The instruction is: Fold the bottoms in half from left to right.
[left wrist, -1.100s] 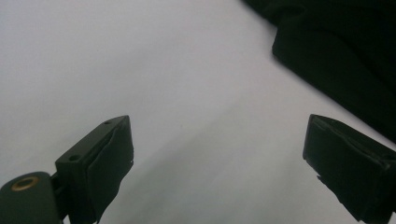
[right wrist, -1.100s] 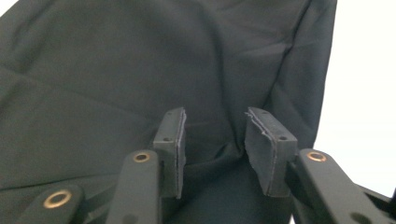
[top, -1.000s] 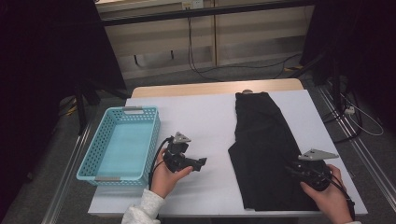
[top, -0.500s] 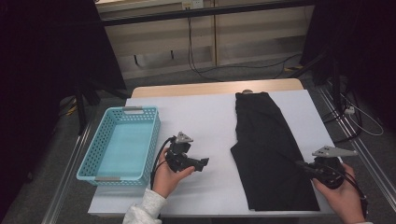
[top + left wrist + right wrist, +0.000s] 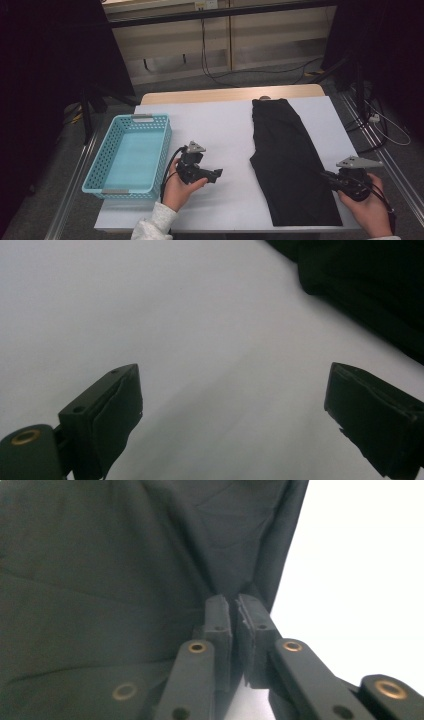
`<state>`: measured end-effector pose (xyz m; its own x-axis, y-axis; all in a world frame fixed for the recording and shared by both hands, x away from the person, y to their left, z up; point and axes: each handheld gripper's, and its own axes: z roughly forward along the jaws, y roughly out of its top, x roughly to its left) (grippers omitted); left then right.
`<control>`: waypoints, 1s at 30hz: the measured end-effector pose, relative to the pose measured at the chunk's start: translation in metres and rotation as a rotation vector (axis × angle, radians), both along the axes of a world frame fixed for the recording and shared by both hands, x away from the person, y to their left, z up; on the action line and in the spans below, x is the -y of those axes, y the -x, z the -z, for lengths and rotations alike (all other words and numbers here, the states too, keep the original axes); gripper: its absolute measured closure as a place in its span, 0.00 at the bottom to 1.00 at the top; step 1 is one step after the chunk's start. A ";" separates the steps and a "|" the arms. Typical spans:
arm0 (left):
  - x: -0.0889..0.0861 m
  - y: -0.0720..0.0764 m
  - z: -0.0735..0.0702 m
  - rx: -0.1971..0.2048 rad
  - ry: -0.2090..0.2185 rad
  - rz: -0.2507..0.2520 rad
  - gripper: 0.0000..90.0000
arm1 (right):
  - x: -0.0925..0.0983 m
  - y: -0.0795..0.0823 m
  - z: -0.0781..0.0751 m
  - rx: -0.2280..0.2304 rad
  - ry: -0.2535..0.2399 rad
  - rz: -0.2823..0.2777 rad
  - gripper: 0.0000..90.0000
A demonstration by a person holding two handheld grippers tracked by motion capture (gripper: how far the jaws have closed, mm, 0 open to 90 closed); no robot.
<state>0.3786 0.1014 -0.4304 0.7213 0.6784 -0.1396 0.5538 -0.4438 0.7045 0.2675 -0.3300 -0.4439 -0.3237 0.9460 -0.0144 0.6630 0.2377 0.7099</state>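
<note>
White table [image 5: 230, 130]: blue basket [image 5: 131, 152] empty.

The left tongs [image 5: 216, 175] are resting low in the left hand [image 5: 176, 187], pointing rightward with jaws standing wide apart; the right tongs [image 5: 325, 176] are lying in the right hand [image 5: 367, 207], pointing leftward, jaws nearly together after just reopening slightly
</note>
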 end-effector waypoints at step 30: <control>-0.006 -0.001 -0.002 0.010 0.014 -0.028 0.09 | 0.009 0.031 0.007 -0.038 -0.016 -0.064 0.91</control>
